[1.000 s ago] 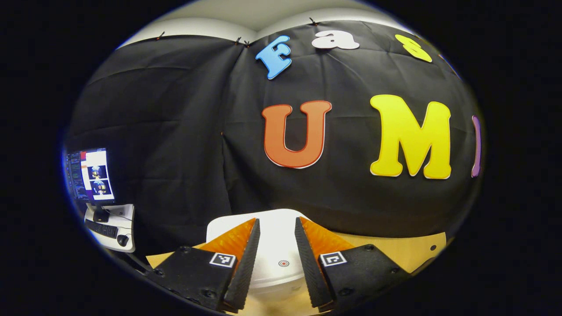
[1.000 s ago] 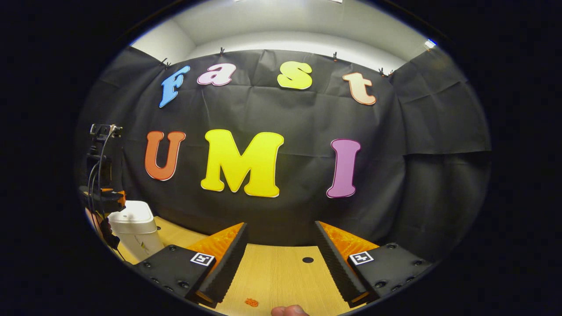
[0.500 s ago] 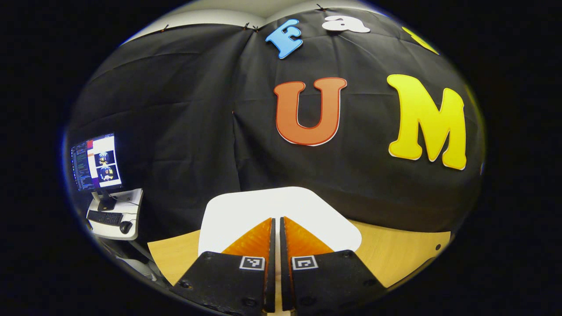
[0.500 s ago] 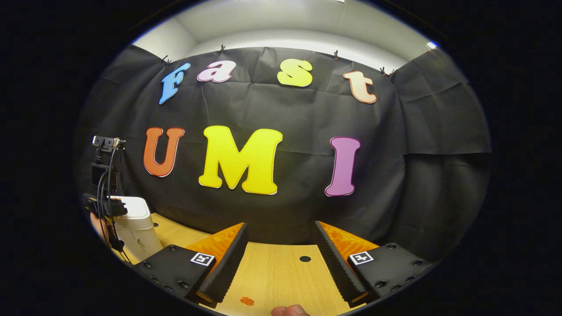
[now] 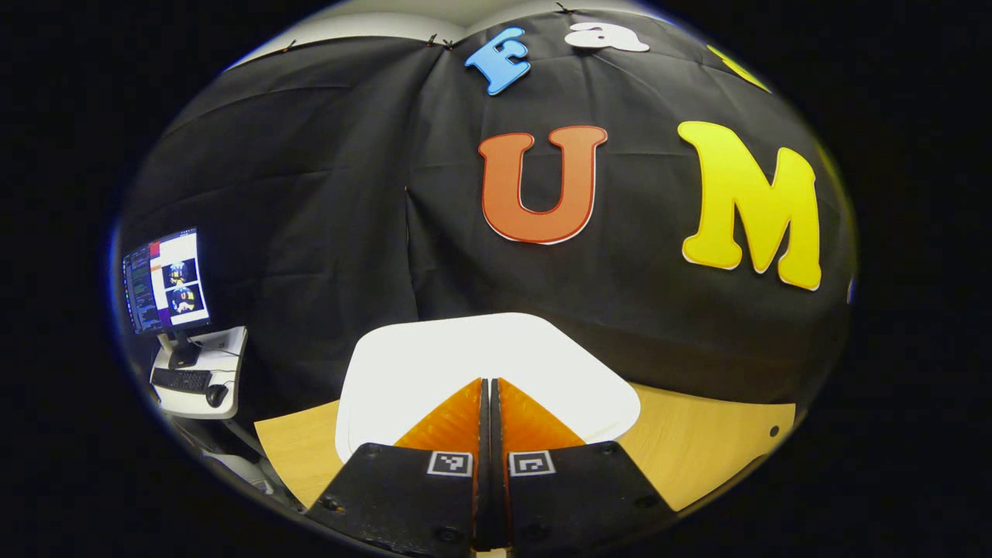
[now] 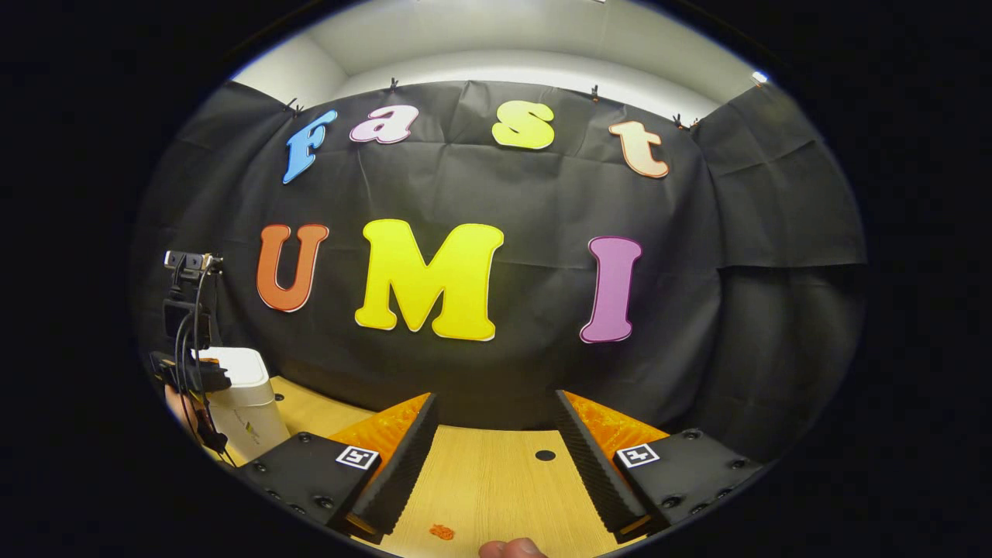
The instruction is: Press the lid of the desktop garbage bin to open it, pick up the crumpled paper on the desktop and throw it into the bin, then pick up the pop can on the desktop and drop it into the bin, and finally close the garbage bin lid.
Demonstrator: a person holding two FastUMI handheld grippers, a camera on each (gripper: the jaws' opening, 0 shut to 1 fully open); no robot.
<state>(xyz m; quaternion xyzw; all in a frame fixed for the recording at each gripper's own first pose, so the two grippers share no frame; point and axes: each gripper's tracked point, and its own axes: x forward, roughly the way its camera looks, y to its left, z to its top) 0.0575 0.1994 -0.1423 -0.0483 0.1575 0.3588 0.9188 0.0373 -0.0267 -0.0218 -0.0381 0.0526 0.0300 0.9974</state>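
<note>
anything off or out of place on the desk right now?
One stray bit: a small orange scrap lies on the desk between the right gripper's open fingers. The bin stands upright, lid down under the shut left gripper.

Right gripper (image 6: 490, 434) hovering over light wooden tabletop (image 6: 496, 488), fingers spread wide apart, nothing between them. Small orange scrap (image 6: 442, 532) lying on wood near bottom edge. White plastic desktop bin (image 6: 242, 399) standing far left; left gripper (image 6: 190, 372) with trailing black cables sitting against its lid.
</note>
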